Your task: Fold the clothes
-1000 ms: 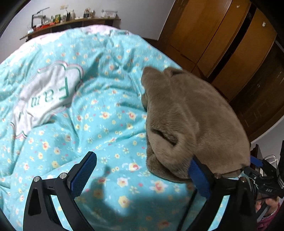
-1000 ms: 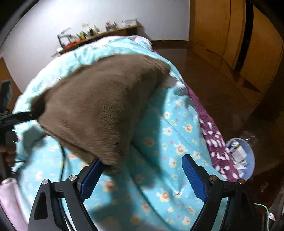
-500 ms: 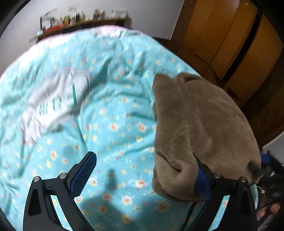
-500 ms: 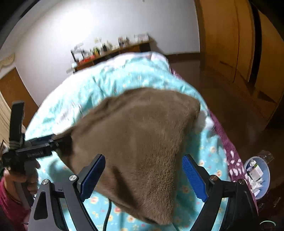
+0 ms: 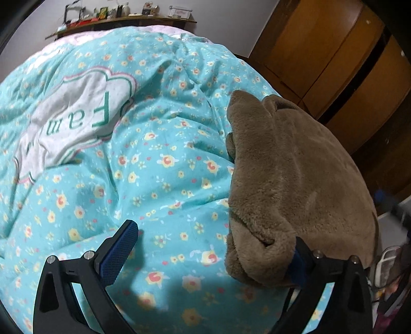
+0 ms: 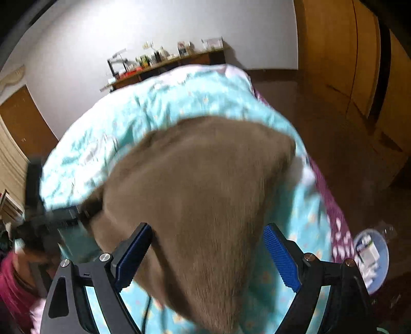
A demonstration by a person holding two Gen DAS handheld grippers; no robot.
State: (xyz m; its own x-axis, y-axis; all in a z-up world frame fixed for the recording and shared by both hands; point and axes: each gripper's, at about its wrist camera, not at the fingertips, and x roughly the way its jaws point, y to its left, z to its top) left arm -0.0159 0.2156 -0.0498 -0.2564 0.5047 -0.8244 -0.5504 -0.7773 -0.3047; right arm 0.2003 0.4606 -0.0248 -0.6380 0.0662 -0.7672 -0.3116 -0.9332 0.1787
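A brown fleece garment (image 5: 295, 179) lies folded in a thick pad on the right side of the bed's turquoise flowered duvet (image 5: 154, 167). My left gripper (image 5: 209, 257) is open at its near left corner. The fleece drapes over the right finger, and the left finger hangs over bare duvet. In the right wrist view the garment (image 6: 205, 192) fills the middle, blurred. Its near end lies between the wide fingers of my open right gripper (image 6: 208, 257). The left gripper (image 6: 51, 218) shows there as a dark blur at the garment's left edge.
A white lettered patch (image 5: 72, 123) marks the duvet's left part. A cluttered shelf (image 5: 123, 18) runs along the back wall, and wooden wardrobe doors (image 5: 334, 64) stand on the right. A purple blanket (image 6: 336, 218) edges the bed. A blue basin (image 6: 372, 262) sits on the floor. A pink sleeve (image 6: 12, 282) is at lower left.
The right gripper has swung over the garment, which now sits between its fingers instead of beside the left one. The left gripper has stayed open at the near corner.
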